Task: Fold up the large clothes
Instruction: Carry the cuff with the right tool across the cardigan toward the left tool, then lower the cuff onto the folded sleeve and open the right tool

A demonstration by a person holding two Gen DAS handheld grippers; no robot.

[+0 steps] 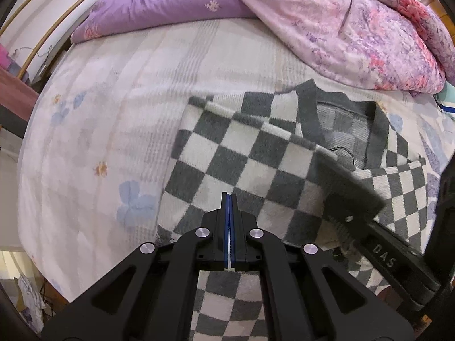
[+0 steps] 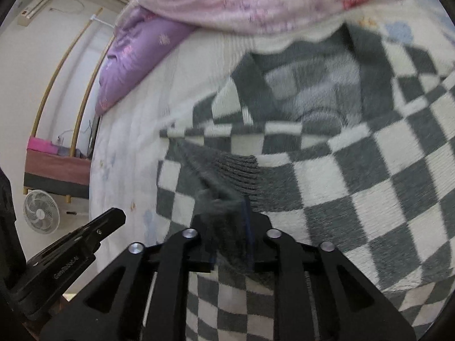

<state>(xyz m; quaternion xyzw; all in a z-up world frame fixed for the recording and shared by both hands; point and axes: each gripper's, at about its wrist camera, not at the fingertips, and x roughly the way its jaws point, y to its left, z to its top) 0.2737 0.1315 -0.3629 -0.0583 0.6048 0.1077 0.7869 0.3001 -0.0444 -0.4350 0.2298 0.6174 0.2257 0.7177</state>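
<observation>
My left gripper (image 1: 230, 199), fingers pressed together on nothing, hovers over the near part of the grey-and-white checkered sweater (image 1: 227, 153) spread on the pale floral bed (image 1: 99, 113), while my right gripper (image 2: 227, 213) is clamped on its dark grey ribbed cuff (image 2: 239, 170), sleeve folded across the body.

Count by kind — one checkered sweater (image 1: 244, 153), grey and white, lying on one bed (image 1: 113, 108). One purple pillow (image 1: 159, 5) and one pink floral quilt (image 1: 355, 28) at the head of the bed. Two tongs — left tongs (image 1: 230, 199), right tongs (image 2: 227, 213). One white fan (image 2: 41, 213) on the floor. One pink box (image 2: 41, 145).
</observation>
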